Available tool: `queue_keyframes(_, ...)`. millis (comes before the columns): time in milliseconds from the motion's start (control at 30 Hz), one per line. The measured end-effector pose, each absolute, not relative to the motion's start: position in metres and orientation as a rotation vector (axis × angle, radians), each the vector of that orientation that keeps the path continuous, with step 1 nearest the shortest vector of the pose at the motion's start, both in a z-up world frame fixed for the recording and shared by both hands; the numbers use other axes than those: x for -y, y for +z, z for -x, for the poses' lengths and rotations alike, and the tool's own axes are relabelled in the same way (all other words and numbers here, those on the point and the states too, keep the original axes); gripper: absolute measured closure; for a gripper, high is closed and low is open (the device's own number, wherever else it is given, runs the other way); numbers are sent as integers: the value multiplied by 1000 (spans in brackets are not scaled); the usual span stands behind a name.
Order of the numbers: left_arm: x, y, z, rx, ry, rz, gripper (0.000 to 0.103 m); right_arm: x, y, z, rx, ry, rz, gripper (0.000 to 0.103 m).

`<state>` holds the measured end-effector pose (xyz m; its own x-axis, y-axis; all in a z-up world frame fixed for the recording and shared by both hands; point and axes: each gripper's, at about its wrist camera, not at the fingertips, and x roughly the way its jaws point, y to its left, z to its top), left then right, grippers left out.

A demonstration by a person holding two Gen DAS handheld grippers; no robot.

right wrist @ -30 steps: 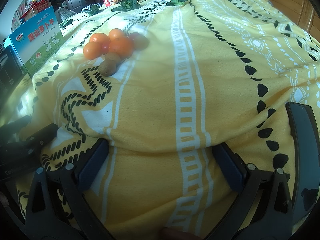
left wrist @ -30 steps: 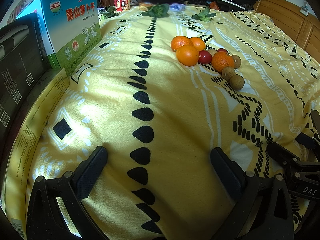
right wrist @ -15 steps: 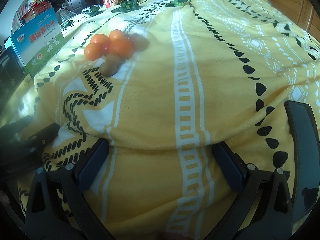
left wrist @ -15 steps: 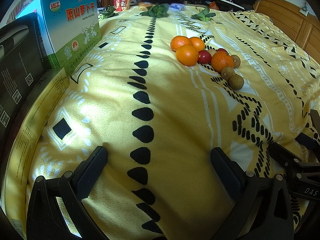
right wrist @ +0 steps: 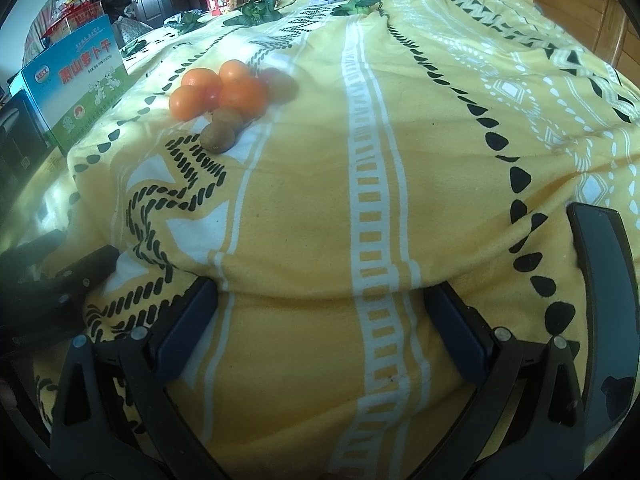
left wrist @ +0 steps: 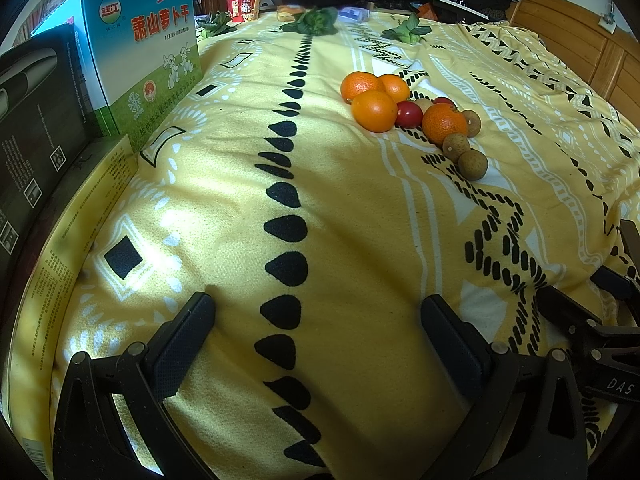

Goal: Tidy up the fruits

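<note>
Both grippers rest low at the near edge of the bed, well apart from the fruit, which suggests a starting posture with no fruit yet sorted. The left gripper has its jaws spread wide and holds nothing; its ribbed dark pads press lightly on the blanket. The right gripper is likewise spread wide and empty, its fingers bracketing a fold of cloth without clamping it.

The fruit lies in one mixed cluster on the yellow blanket, toward the far middle, ahead and to the right of the left gripper. It comprises four oranges, round with glossy, finely dimpled peel; two small red fruits, smooth and shiny, possibly cherry tomatoes or plums; and several small brown spheres with a matt, rough skin, probably longans. The pieces touch one another, so the soft surface likely keeps them from rolling.

The blanket is a fleecy, napped fabric printed with black teardrops and white bands. A printed cardboard carton stands upright at the left edge, beside a black box. Leafy greens lie at the far end.
</note>
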<state>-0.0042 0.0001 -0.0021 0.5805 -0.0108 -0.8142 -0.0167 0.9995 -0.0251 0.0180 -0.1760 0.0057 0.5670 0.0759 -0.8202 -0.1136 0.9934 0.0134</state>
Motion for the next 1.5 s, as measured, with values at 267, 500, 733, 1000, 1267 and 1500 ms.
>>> queue_keyframes(267,0,-2,5,-952,3,31,0,175,5,-18,-963,111,43,0)
queue_keyframes(500,0,-2,5,-951,3,31,0,176,5,-19,-964,109,47,0)
queue_keyframes(733,0,-2,4,-951,3,32,0,174,4,-20,-966,103,56,0)
queue_keyframes(1000,0,-2,4,-952,3,31,0,173,4,-20,-966,103,56,0)
queue_keyframes(1267,0,-2,4,-951,3,32,0,173,4,-20,-966,103,56,0)
queue_keyframes(1500,0,-2,4,-951,3,32,0,173,4,-20,-966,103,57,0)
